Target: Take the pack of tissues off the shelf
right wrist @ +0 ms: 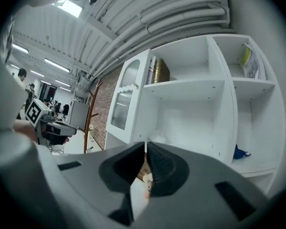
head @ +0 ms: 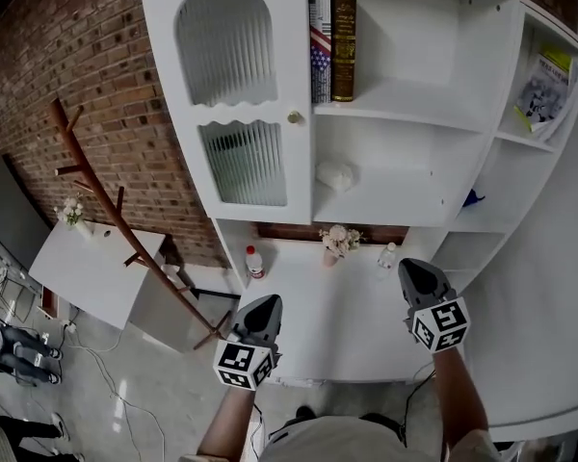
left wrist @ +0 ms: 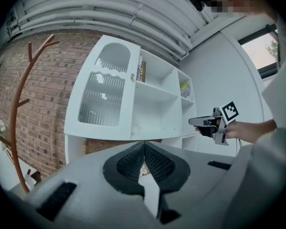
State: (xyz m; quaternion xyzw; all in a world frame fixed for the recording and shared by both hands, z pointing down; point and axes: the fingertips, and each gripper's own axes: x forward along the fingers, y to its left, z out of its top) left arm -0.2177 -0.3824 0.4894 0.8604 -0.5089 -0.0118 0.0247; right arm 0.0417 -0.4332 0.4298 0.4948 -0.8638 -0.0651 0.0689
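Note:
The pack of tissues is a soft white bundle on the middle shelf of the white cabinet, just right of the ribbed-glass door. In the right gripper view the pack shows just above the jaw tips. My left gripper hovers over the desk's front left, shut and empty. My right gripper hangs over the desk's right side, below the pack, jaws together with nothing in them. The left gripper view has its own shut jaws aimed at the cabinet, with the right gripper off to the right.
On the white desk stand a red-capped bottle, a small flower vase and a little clear bottle. Books fill the top shelf. A blue object and a magazine sit in the right bays. A brown coat stand leans at left.

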